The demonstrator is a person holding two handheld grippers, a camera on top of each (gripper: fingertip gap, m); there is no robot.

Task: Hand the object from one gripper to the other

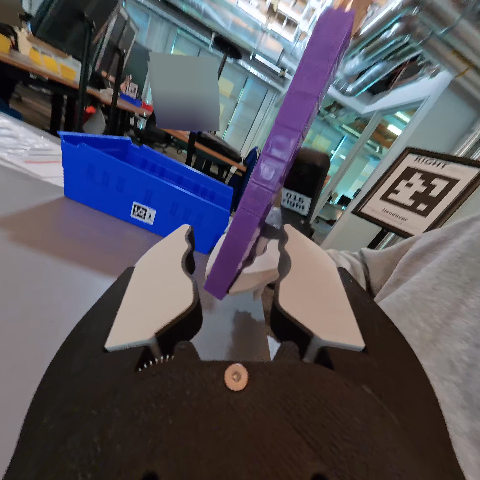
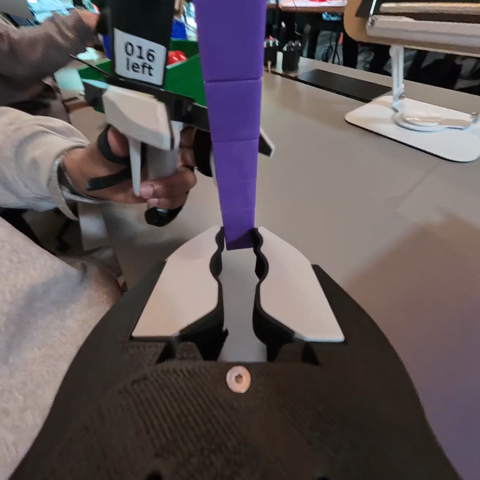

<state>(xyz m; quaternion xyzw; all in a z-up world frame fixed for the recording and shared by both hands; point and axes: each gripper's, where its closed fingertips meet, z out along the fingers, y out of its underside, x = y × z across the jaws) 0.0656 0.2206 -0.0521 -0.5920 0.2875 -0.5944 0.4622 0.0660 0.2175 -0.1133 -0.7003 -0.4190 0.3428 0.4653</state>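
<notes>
Narrow pinch at right gripper (image 2: 239, 233), tips clamped on the low end of the purple bar (image 2: 233, 117); only the outermost scalloped part of the pads on it, so a shallow hold. Bar upright, well clear of the table (image 2: 337, 207), leaning a little in the left wrist view. Wide spread at left gripper (image 1: 237, 231), one finger on each side of the bar just above the right's pinch, no contact visible on either side. Reads as mid-handover: one grip on, the other bracketing but not gripping. Left to do, at a guess: close the left, then let go with the right; direction of transfer not provable from here. Bar: long flat strip, matte purple plastic, cross seams splitting it into block-like segments, square edges, likely rigid. Fingers: smooth white shells over black wavy liners, on layered black printed bodies with a steel screw in the middle. Outward: bare hand (image 2: 155, 192) on the left gripper's handle, pale grey knit sleeve (image 1: 415, 298), smooth grey tabletop. Far left, glossy blue bin (image 1: 130, 181) with ribbed walls; behind the left gripper, a green bin (image 2: 181, 80). Far right, framed marker board (image 1: 420, 192) and white stand (image 2: 415, 130) with a flat base.
</notes>
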